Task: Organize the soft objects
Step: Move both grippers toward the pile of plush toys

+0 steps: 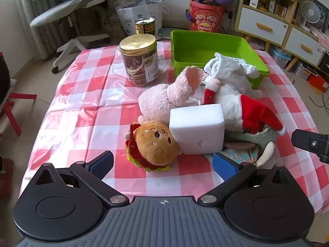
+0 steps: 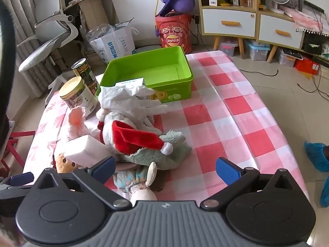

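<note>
A pile of soft things lies mid-table: a burger plush [image 1: 153, 144], a white foam block [image 1: 197, 128], a pink plush [image 1: 164, 98], a Santa plush [image 1: 244, 111], white gloves [image 1: 230, 70] and a grey-green plush [image 2: 164, 152] with a small doll [image 2: 139, 183]. A green bin [image 1: 205, 47] stands behind them, holding only a small white box [image 2: 131, 81]. My left gripper [image 1: 162, 163] is open and empty, just before the burger plush. My right gripper [image 2: 164, 169] is open and empty, over the doll and grey-green plush.
A gold-lidded cookie jar [image 1: 139, 61] and a dark can [image 1: 145, 25] stand at the table's far left. The checkered tablecloth [image 2: 236, 123] is bare to the right of the pile. An office chair [image 1: 67, 10], bags and shelves stand beyond the table.
</note>
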The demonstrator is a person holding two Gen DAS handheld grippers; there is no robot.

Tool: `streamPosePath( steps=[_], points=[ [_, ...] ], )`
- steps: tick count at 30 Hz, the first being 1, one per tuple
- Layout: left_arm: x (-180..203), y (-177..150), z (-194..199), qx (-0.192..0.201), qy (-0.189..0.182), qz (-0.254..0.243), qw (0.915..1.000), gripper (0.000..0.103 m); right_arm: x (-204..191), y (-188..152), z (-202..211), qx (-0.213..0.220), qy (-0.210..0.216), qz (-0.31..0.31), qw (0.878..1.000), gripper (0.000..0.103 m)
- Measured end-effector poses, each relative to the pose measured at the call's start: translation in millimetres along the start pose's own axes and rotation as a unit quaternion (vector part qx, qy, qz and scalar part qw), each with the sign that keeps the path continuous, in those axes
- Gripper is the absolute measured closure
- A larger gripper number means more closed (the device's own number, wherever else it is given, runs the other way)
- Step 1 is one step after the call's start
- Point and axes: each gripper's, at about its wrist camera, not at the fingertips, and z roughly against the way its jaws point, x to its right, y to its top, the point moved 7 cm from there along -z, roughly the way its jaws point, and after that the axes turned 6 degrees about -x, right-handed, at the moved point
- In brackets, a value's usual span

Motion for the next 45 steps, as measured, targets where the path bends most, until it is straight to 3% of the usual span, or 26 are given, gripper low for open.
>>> streamPosePath(
  steps=[14, 20, 27, 33, 41, 45],
  points=[
    [-4.0, 1.5, -4.5, -0.002, -0.008, -0.006, 0.9999, 0.005, -1.1, -2.3, -8.3, -0.013, 0.014, -0.009, 1.0, 0.018],
    [-12.6, 3.3, -7.8, -0.003, -0.03, -0.009, 0.9995, 0.005, 2.3, -2.7, -11.5, -0.023, 0.037, -0.031, 0.999, 0.018],
    [-25.9, 4.5, -12.8, -0.005, -0.077, 0.003, 0.997, 0.005, 10.8, -3.1, -23.4, -0.043, 0.089, -0.078, 0.992, 0.018],
    [-30.7, 7.2, -13.4, 0.013, -0.126, -0.002, 0.992, 0.005, 4.0, -2.3, -28.5, -0.048, 0.122, -0.083, 0.988, 0.018],
    [-30.6, 5.4, -23.8, 0.043, -0.15, -0.06, 0.986, 0.009, -24.7, -4.1, -34.0, -0.077, 0.201, -0.083, 0.973, 0.018],
    [-30.2, 1.7, -31.8, 0.037, -0.164, -0.068, 0.9834, 0.016, -42.4, -3.8, -37.9, -0.088, 0.225, -0.085, 0.967, 0.018]
  ],
)
